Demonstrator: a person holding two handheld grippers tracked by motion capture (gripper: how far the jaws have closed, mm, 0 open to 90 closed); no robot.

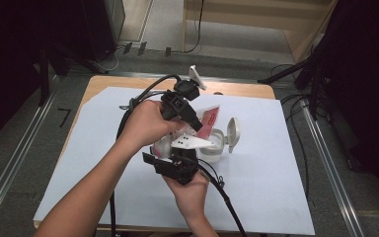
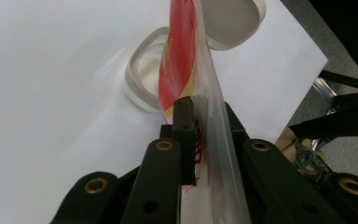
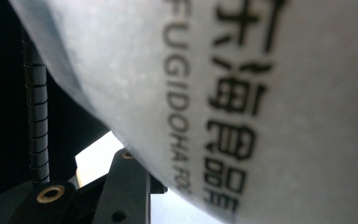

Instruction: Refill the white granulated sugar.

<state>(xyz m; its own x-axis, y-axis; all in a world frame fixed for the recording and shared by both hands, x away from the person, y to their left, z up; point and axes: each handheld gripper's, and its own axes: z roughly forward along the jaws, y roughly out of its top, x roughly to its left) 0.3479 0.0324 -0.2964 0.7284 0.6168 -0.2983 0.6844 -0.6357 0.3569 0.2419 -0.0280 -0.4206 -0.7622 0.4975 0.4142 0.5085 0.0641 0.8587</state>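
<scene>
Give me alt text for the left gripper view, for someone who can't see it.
The left gripper pinches a red and clear plastic bag between its black jaws, above an open white container with its flip lid swung back, on a white table cover.

White sheet (image 1: 276,187) covers most of the wooden desk (image 1: 237,89), bare wood showing beyond the tongs at the far edge. Black stand legs (image 1: 296,74) on grey floor (image 1: 24,148) far right of the tongs. Metal rails (image 1: 330,168) flank the desk (both sides). Cables (image 1: 296,133) trail right.
</scene>
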